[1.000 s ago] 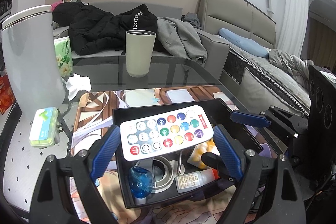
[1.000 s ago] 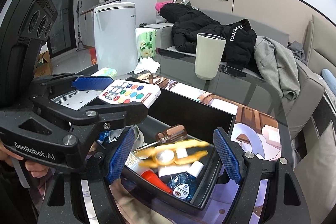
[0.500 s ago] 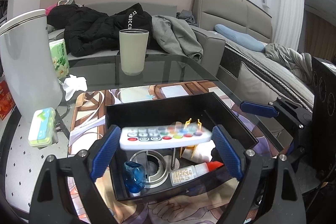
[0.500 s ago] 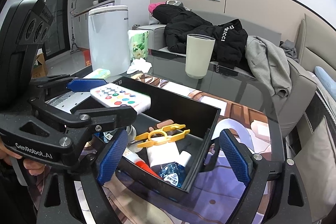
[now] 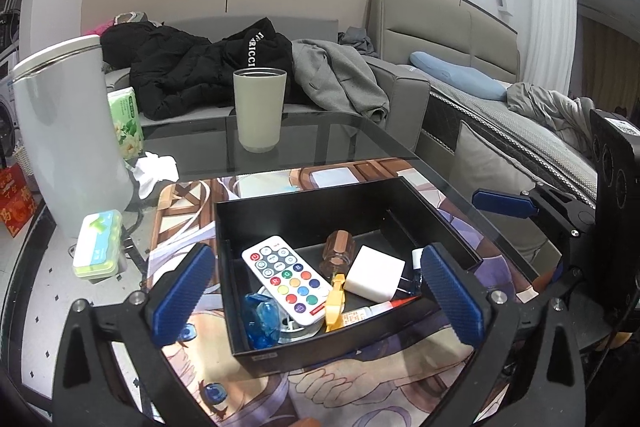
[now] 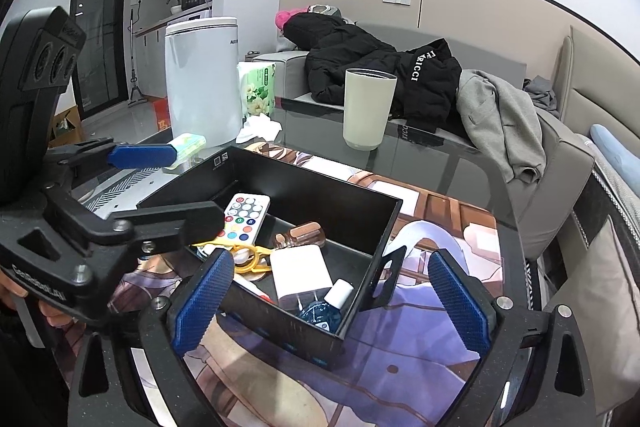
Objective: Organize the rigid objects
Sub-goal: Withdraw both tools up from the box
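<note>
**Remote in the box, both tongs empty**

While you look through the left wrist view, the left gripper [image 5: 316,289] gapes empty over the black box [image 5: 304,199]; the remote [image 5: 289,277], light, stiff, slick plastic, rests near its left wall. Pinch its long edges.

Right wrist view: right gripper [image 6: 332,301] likewise spread, straddling the box's near corner.

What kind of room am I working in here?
Most likely a home living room or studio flat: a sofa heaped with coats, a bed beside it, and a glass coffee table.
</note>
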The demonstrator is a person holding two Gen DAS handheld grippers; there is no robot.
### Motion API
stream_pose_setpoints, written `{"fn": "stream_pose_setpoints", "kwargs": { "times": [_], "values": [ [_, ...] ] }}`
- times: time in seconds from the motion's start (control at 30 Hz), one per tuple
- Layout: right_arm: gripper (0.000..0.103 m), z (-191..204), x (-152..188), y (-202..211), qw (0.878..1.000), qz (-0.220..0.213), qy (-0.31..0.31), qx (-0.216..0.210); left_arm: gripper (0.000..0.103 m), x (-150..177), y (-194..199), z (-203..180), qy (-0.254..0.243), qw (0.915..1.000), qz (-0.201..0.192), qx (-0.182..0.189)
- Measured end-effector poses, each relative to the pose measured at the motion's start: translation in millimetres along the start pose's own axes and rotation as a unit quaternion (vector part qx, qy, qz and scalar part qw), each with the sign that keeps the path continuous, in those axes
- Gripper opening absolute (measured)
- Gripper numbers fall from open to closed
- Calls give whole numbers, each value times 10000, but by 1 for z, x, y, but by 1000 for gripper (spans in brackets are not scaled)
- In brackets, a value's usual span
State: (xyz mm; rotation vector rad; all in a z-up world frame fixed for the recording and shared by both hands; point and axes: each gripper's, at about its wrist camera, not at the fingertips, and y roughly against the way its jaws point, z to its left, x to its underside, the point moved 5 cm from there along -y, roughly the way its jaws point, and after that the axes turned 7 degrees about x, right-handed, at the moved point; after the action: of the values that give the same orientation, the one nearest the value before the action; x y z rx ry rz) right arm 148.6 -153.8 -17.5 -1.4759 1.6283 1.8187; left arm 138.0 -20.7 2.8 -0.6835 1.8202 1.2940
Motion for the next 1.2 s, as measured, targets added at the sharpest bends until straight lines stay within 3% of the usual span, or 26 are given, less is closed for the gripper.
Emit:
{"fn": "stream_pose_setpoints", "kwargs": {
  "times": [0.73, 1.2],
  "values": [
    [102, -2, 9, 18, 9988, -338, -344, -9, 103, 16, 20, 12, -123, 9988, -255, -394],
    [102, 8, 14, 17, 9985, -428, -338, -33, 103, 27, 10, 14, -108, 9981, -117, -600]
  ]
}}
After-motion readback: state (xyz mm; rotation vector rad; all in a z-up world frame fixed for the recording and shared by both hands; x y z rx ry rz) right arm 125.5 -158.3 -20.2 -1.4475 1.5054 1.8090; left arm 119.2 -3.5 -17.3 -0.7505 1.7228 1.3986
